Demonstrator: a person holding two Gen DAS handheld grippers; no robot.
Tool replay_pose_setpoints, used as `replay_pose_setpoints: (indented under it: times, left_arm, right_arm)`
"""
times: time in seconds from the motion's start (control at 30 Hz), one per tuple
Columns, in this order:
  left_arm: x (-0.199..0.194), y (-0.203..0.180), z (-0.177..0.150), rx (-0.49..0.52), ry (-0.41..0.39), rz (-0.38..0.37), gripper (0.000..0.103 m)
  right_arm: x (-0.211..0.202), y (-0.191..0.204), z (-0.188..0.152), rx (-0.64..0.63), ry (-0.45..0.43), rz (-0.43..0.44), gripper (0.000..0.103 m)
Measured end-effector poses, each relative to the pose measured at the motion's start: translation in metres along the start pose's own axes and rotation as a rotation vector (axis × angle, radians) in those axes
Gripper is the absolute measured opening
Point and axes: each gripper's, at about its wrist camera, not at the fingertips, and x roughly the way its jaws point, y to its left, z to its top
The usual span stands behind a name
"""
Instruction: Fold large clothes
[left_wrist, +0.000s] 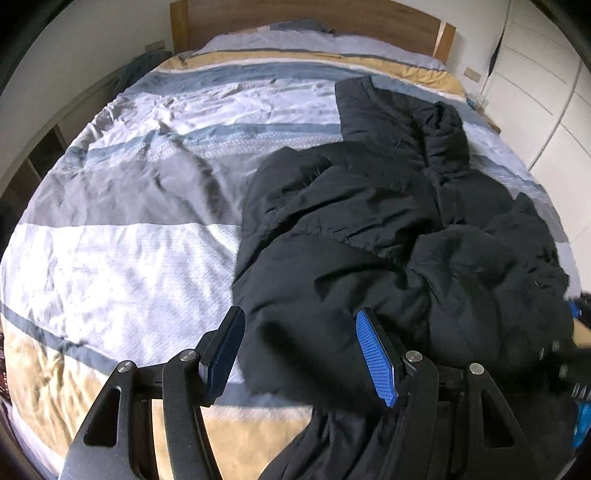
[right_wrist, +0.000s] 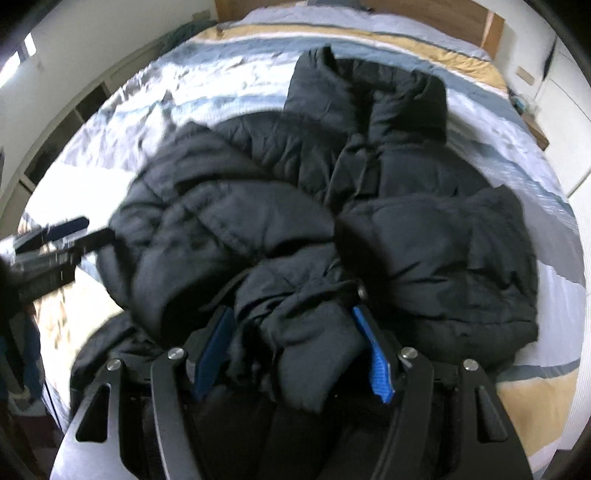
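Note:
A black puffy jacket (left_wrist: 369, 229) lies crumpled on the right half of the striped bed cover (left_wrist: 129, 258), its collar toward the headboard. My left gripper (left_wrist: 299, 354) is shut on a thick fold at the jacket's near left edge, and cloth fills the gap between the blue pads. My right gripper (right_wrist: 295, 347) is shut on a bunched wad of the jacket (right_wrist: 332, 221) near its middle front. The left gripper (right_wrist: 79, 230) shows blurred at the jacket's left side in the right wrist view. Part of the jacket hangs over the bed's near edge.
A wooden headboard (left_wrist: 310, 18) stands at the far end. White wardrobe doors (left_wrist: 546, 74) line the right side. Open shelves (left_wrist: 40, 155) and a dark cloth heap (left_wrist: 144, 66) sit left of the bed. A small bedside table (right_wrist: 532, 122) is at the far right.

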Motion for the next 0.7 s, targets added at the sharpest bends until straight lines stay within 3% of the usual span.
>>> replay_pose_setpoints:
  times: [0.3,0.53,0.7]
  left_arm:
    - [0.037,-0.018,-0.01,-0.004,0.049,0.027,0.063]
    - [0.015,-0.016,-0.013,-0.058,0.05,0.033,0.062]
    - [-0.001,-0.036,-0.011,-0.038,0.028,0.018,0.063]
  right_arm:
    - [0.029,-0.021,-0.033,-0.075,0.069,-0.002,0.064]
    - [0.019,-0.041,-0.044,-0.084,0.102,0.016,0.065]
    - [-0.002,-0.062,-0.044,-0.064,0.079,0.029,0.065]
